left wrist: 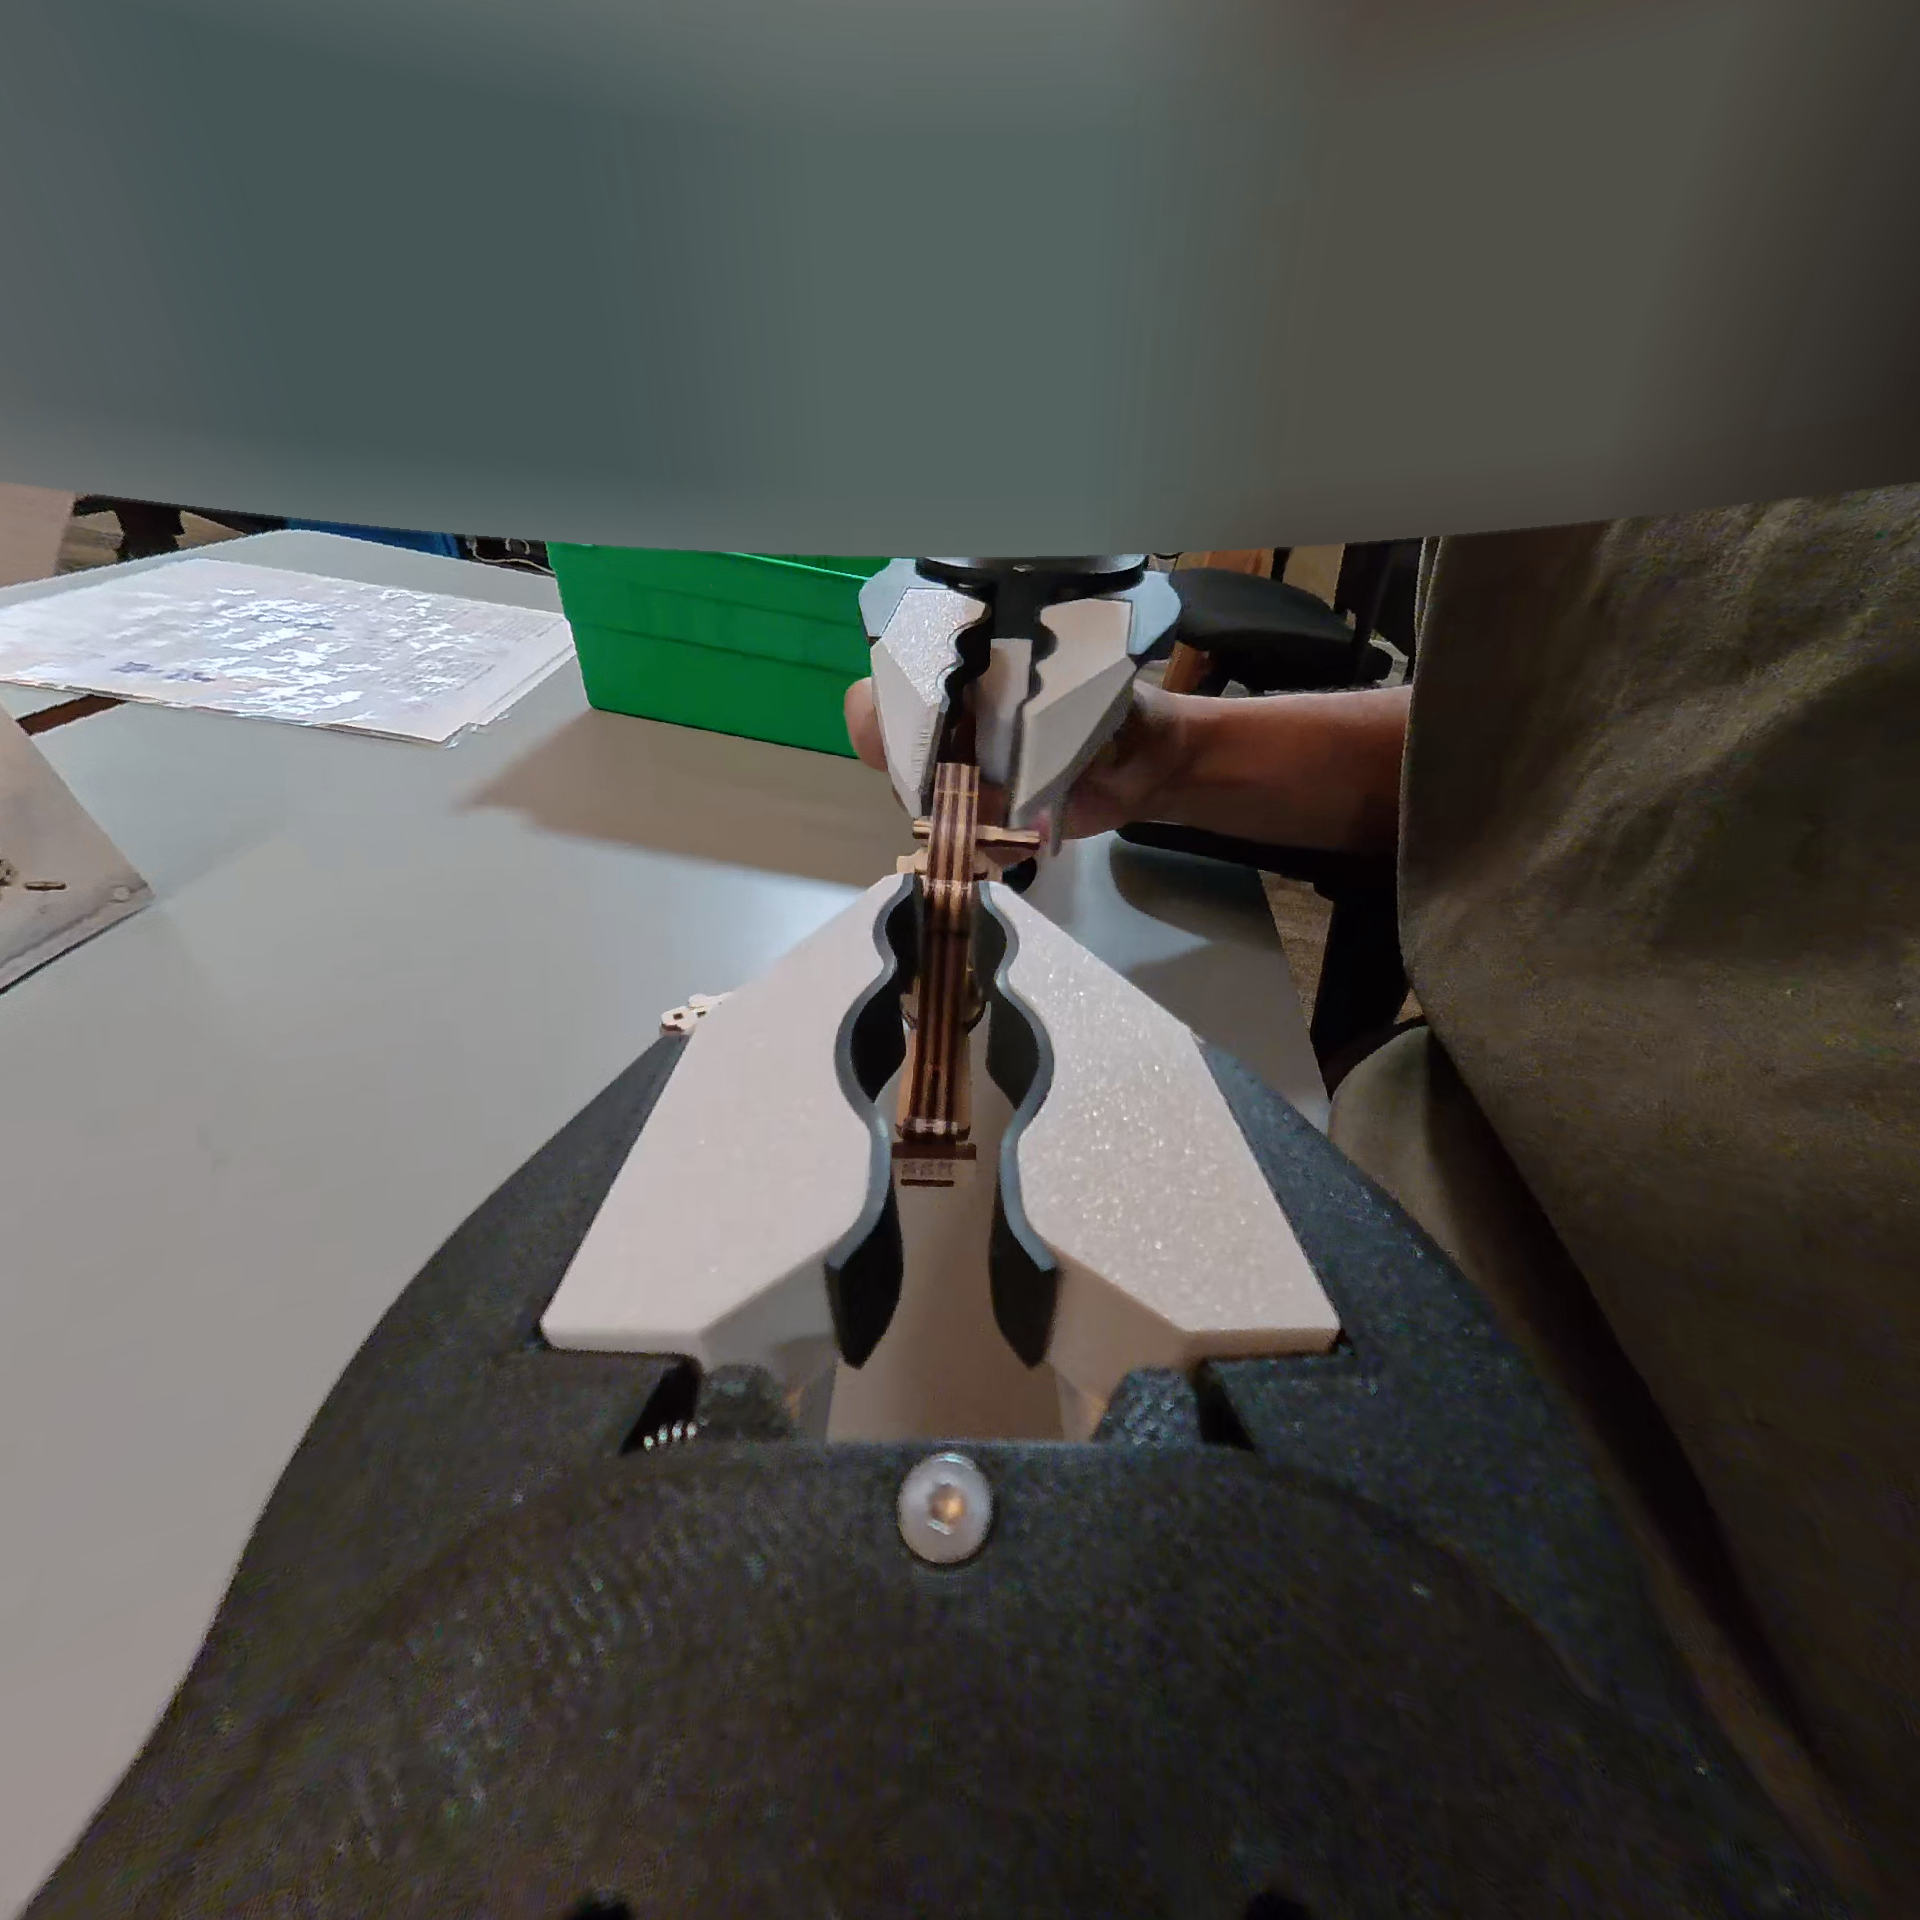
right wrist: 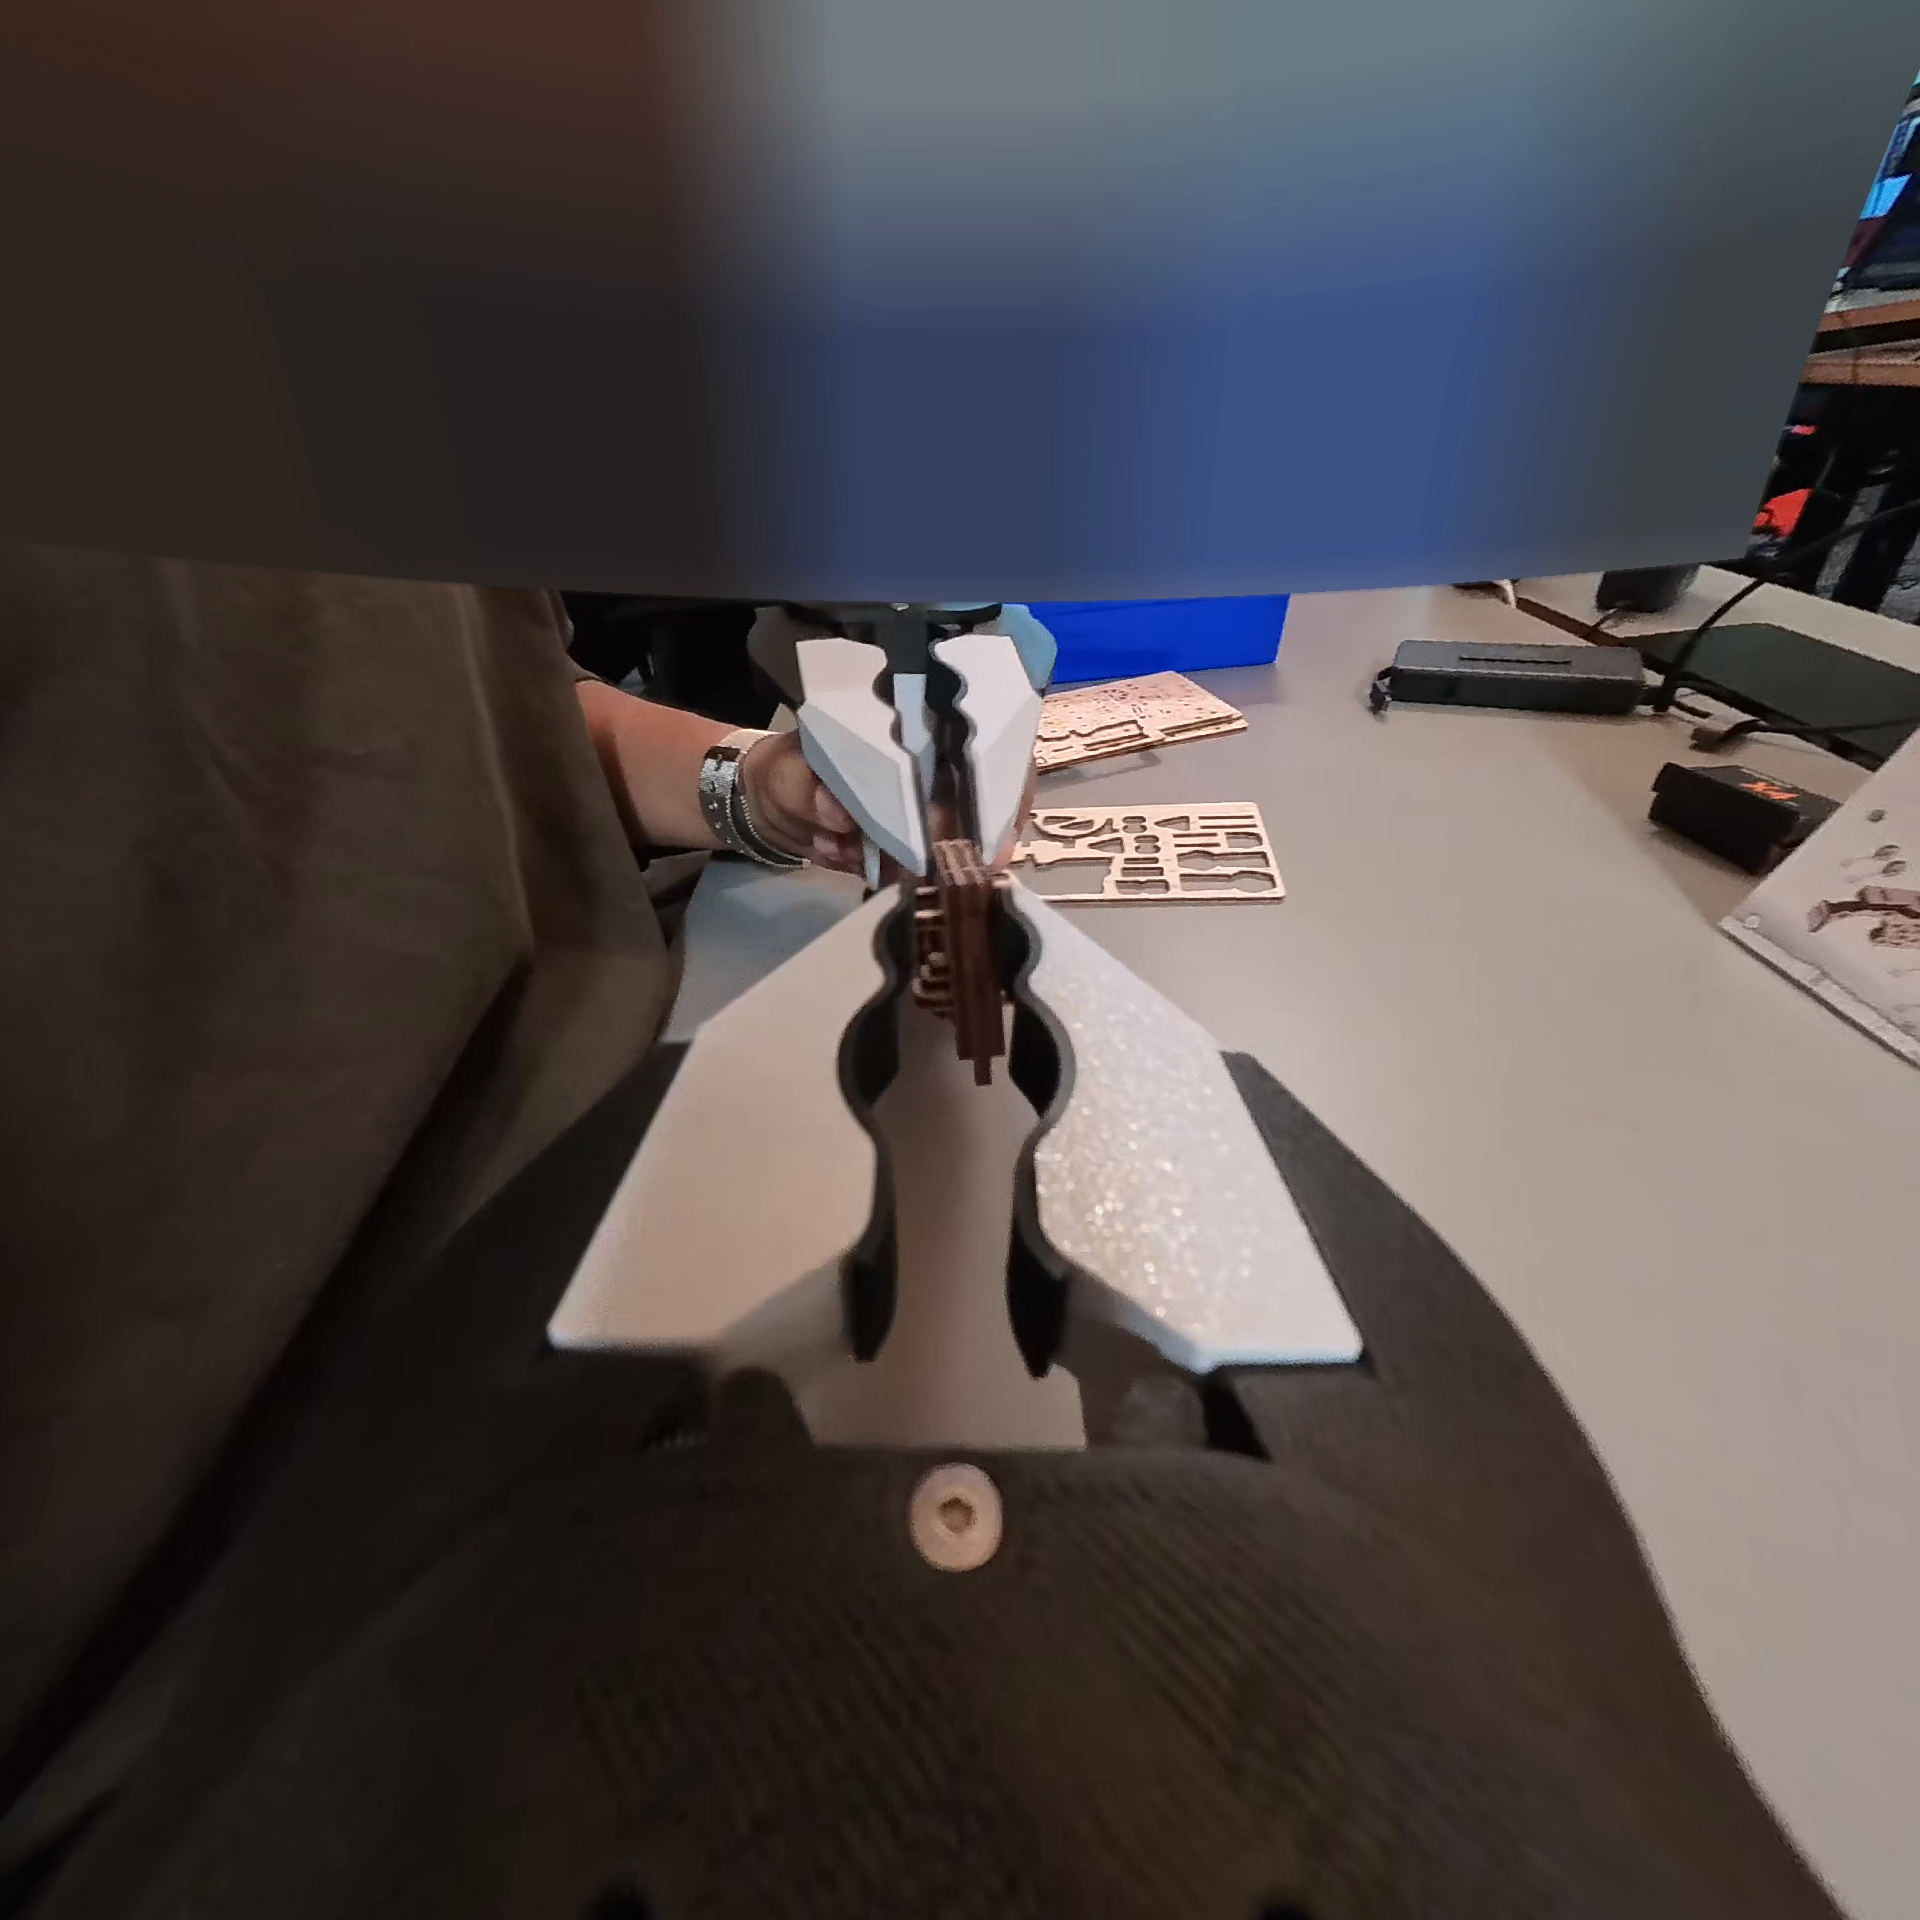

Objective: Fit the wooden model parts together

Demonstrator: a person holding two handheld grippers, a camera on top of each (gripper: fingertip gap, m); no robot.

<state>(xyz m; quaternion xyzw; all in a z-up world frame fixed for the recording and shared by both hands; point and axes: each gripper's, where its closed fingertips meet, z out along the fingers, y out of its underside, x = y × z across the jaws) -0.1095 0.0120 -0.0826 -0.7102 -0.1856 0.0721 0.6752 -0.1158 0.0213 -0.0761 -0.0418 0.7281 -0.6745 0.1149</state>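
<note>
Left wrist view: my left gripper (left wrist: pixel 948 904) clenches the wooden model (left wrist: pixel 940 997) edge-on, so its shape is hard to read. My right gripper (right wrist: pixel 951 914) grasps the same model above the worktop (right wrist: pixel 1455 1039); blur hides everything higher.

wooden model (left wrist: pixel 940 997) partly hidden between jaws

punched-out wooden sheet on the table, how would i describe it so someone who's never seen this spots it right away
Start at the grey table in the right wrist view and look just past the right gripper. The punched-out wooden sheet lies flat there, nearer than the stack of wooden sheets by the blue bin. It is single and riddled with empty cut-outs; the stack looks uncut.
</note>
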